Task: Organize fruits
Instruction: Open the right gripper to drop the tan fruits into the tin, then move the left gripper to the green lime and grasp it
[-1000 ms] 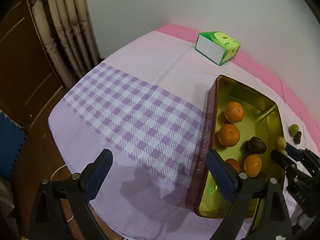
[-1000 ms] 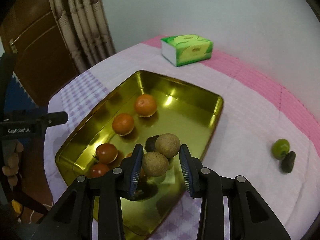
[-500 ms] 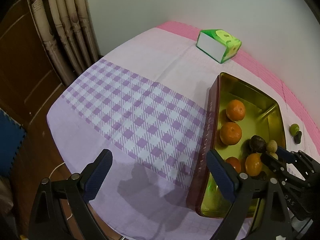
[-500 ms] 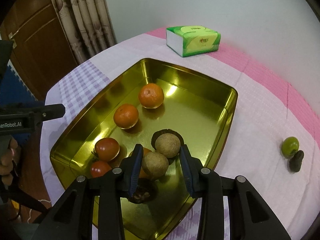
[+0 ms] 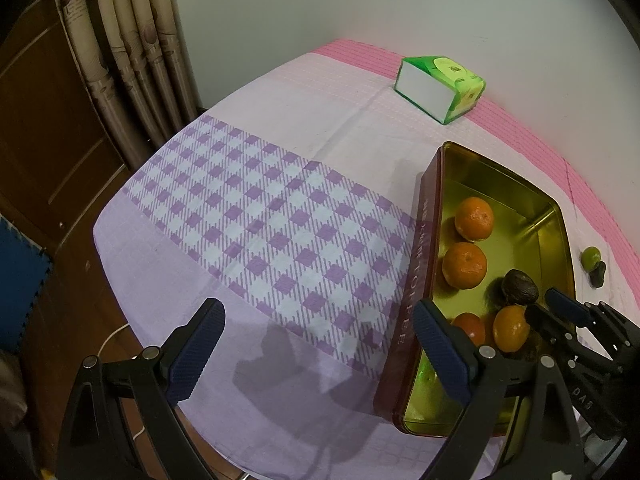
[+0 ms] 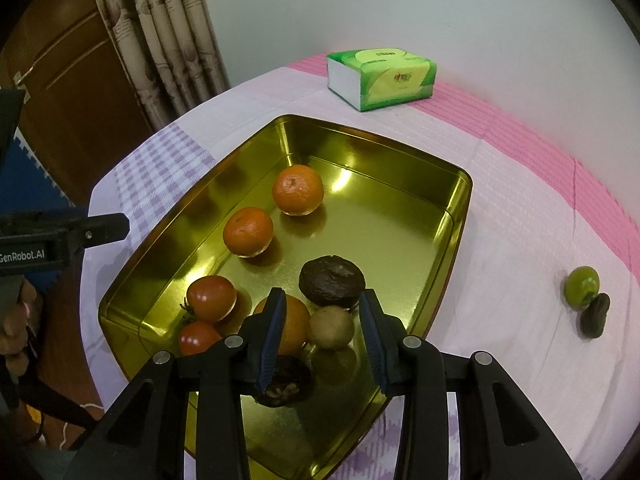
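**Small fruit set down in the tin, two pieces left outside**

The small brown fruit (image 6: 331,327) now rests on the floor of the gold tin (image 6: 460,216), near its front corner, and its reflection shows below it. Half a second ago two such fruits showed between the pads of your right tongs (image 6: 322,300); now I can find only one. The jaws stand narrow around it, but a strip of orange shows between the fruit and the left pad, so I judge the tongs released, not grasping. This delivery looks done and you can lift away.

Your left tongs (image 5: 316,312) hang wide apart and empty over the checked cloth (image 5: 260,220), just beside the tin.

In the tin I count three oranges (image 6: 298,189), two tomatoes (image 6: 211,298), two dark wrinkled fruits (image 6: 332,280) and this one brown fruit. Outside, well apart to the right, one green fruit (image 6: 582,285) lies touching one small dark fruit (image 6: 596,314); probably these go next. One tissue pack (image 6: 380,76) stands behind the tin.
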### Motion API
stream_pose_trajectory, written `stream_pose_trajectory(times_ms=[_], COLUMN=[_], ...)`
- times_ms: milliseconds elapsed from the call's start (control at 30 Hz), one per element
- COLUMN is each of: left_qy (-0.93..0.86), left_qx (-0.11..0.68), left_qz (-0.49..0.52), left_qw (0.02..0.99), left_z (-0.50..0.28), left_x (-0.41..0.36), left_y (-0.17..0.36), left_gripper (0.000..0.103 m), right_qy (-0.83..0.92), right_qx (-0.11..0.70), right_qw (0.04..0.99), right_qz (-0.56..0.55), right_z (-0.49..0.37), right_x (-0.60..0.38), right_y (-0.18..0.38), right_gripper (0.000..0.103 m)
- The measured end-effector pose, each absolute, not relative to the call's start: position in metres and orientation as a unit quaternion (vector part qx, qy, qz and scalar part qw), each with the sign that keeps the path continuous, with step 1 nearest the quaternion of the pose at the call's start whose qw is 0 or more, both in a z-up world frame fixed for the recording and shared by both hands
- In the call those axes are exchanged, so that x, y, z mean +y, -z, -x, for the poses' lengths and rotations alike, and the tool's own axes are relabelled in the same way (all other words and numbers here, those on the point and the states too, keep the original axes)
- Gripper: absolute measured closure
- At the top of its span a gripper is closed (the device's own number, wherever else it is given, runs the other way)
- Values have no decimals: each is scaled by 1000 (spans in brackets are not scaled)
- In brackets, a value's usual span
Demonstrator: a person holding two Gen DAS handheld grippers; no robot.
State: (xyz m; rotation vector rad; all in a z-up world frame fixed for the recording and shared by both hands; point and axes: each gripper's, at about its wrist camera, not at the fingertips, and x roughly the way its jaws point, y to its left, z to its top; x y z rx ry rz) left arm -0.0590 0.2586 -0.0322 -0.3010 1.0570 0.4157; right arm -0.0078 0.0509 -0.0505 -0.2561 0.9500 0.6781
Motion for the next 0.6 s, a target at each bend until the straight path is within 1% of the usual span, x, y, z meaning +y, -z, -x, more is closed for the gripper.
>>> stream_pose_trajectory(times_ms=[67, 167, 300, 433, 467, 533, 600], left_qy=[-194, -195, -197, -199, -199, -200, -200], left_qx=[496, 492, 492, 493, 494, 493, 492], left_qz=[141, 137, 135, 131, 129, 126, 120], left_qw=[834, 837, 837, 837, 837, 837, 839], left_z=[59, 60, 59, 58, 57, 57, 56], left_x=[258, 257, 256, 256, 255, 254, 251], left_y=[31, 31, 31, 31, 32, 32, 32], left_gripper=[10, 10, 10, 10, 10, 10, 10], right_qy=[-321, -323, -309, -263, -248, -213, -169], right_qx=[447, 436, 413, 403, 403, 406, 411], right_qw=[827, 834, 853, 874, 879, 887, 895], right_qz=[115, 103, 82, 65, 62, 54, 47], right_z=[8, 8, 3, -12, -16, -25, -34], right_x=[49, 43, 24, -12, -23, -49, -82], right_y=[49, 42, 28, 22, 23, 27, 34], right_gripper=[62, 56, 44, 41, 40, 34, 33])
